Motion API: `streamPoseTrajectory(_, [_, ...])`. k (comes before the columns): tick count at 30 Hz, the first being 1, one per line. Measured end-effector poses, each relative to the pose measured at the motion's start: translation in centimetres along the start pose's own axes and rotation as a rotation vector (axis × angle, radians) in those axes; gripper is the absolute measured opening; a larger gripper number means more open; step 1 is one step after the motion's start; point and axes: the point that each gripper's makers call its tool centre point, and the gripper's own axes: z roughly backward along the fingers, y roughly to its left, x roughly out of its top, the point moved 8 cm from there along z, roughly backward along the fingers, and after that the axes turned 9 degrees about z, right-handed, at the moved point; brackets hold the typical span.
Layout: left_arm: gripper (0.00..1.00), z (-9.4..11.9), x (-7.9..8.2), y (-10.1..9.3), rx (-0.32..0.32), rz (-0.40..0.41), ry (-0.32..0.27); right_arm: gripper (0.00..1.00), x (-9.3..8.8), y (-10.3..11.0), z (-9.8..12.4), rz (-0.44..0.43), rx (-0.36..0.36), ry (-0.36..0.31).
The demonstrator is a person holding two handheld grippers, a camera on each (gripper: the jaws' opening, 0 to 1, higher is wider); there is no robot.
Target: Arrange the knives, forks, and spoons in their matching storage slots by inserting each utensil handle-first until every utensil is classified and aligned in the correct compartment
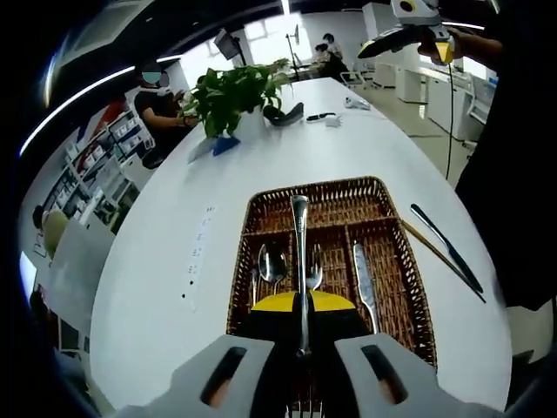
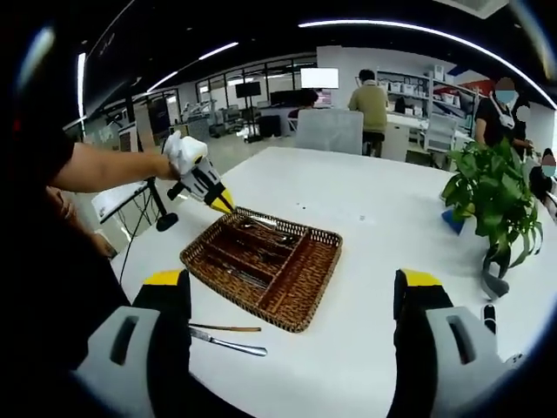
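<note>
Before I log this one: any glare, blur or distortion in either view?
Left gripper view: window glare washes out the far end of the table; the wicker tray and the utensil in the left gripper stay sharp. Right gripper view: fisheye bends the ceiling lights; the tray's contents are too small to sort; the right gripper frames it, crisp.

A brown woven basket (image 1: 396, 252) is set on a white table (image 1: 157, 279); silver cutlery (image 1: 300, 252) is seen at 6 o'clock.

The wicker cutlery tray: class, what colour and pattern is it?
The wicker cutlery tray is brown with a woven basket-weave pattern, clearest in the left gripper view.
</note>
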Motion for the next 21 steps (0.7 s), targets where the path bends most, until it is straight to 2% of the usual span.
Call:
streamPoseTrajectory(13, [0.01, -2.5, -2.0, -0.5, -0.018, 0.024, 0.004, 1.00, -0.4, -0.5, -0.3, -0.013, 0.000, 0.018])
streamPoseTrajectory(21, [0.01, -4.0, -4.2, -0.9, -0.025, 0.038, 0.035, 1.00, -0.3, -0.5, -0.5, -0.017, 0.005, 0.020])
